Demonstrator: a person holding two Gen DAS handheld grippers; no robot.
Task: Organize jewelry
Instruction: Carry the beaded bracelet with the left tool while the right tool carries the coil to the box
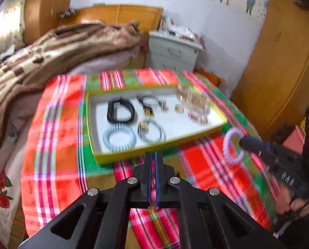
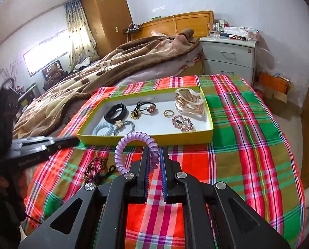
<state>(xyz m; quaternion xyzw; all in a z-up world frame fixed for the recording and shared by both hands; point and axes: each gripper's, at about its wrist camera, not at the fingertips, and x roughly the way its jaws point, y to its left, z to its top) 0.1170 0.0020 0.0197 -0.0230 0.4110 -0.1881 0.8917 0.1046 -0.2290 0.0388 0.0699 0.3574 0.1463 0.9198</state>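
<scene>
Pinched in my right gripper (image 2: 154,155), a purple spiral hair tie (image 2: 133,145) hangs near the yellow tray (image 2: 146,140), ready for sorting; my left gripper (image 1: 152,157) is closed on a gold-brown strand (image 1: 158,224).

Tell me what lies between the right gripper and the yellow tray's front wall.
Only bare plaid cloth, as the right wrist view shows. The purple spiral hair tie held by the right gripper arches above that strip.

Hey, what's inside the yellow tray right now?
In the tray: black band, blue coil tie, grey flower tie, H tie, gold rings, claw clip, pink brooch. Its near wall hides the floor's front strip.
</scene>
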